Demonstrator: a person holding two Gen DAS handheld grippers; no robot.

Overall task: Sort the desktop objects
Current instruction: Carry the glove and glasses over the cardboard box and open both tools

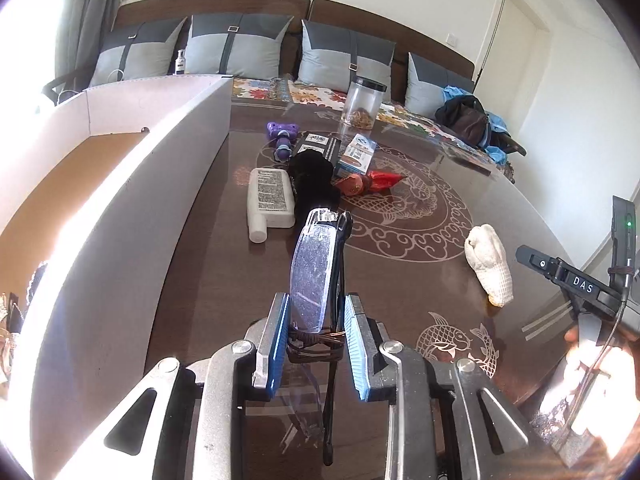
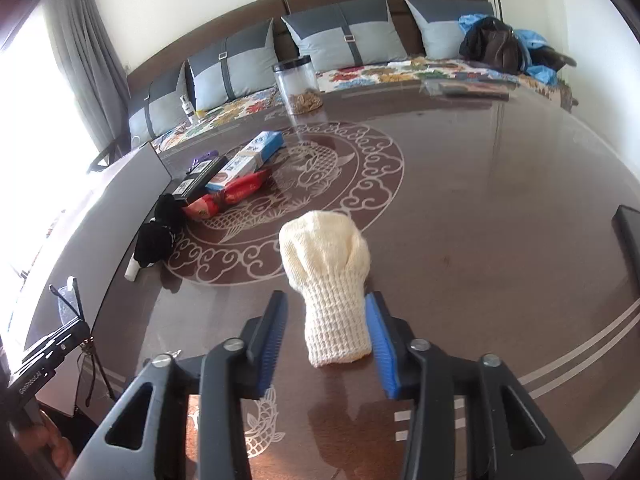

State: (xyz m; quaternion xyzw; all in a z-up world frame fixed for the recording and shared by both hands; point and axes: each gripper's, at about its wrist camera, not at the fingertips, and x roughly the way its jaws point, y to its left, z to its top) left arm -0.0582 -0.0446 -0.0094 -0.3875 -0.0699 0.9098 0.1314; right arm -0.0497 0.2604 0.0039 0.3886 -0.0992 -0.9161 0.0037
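My left gripper (image 1: 316, 332) is shut on a pair of glasses (image 1: 314, 272) with a brown cord, held above the dark table beside the white cardboard box (image 1: 132, 184). The glasses also show at the left edge of the right wrist view (image 2: 68, 300). My right gripper (image 2: 328, 332) is open, its blue pads on either side of the cuff of a cream knitted glove (image 2: 328, 280) that lies on the table; the right pad is close to it. The glove also shows in the left wrist view (image 1: 490, 264).
On the table lie a white bottle (image 1: 270, 200), a black cloth item (image 1: 314, 180), a red wrapped snack (image 1: 372, 182), a blue-white carton (image 1: 356, 154), a black box (image 1: 318, 144), a purple toy (image 1: 282, 138) and a clear jar (image 1: 362, 102). A sofa with cushions stands behind.
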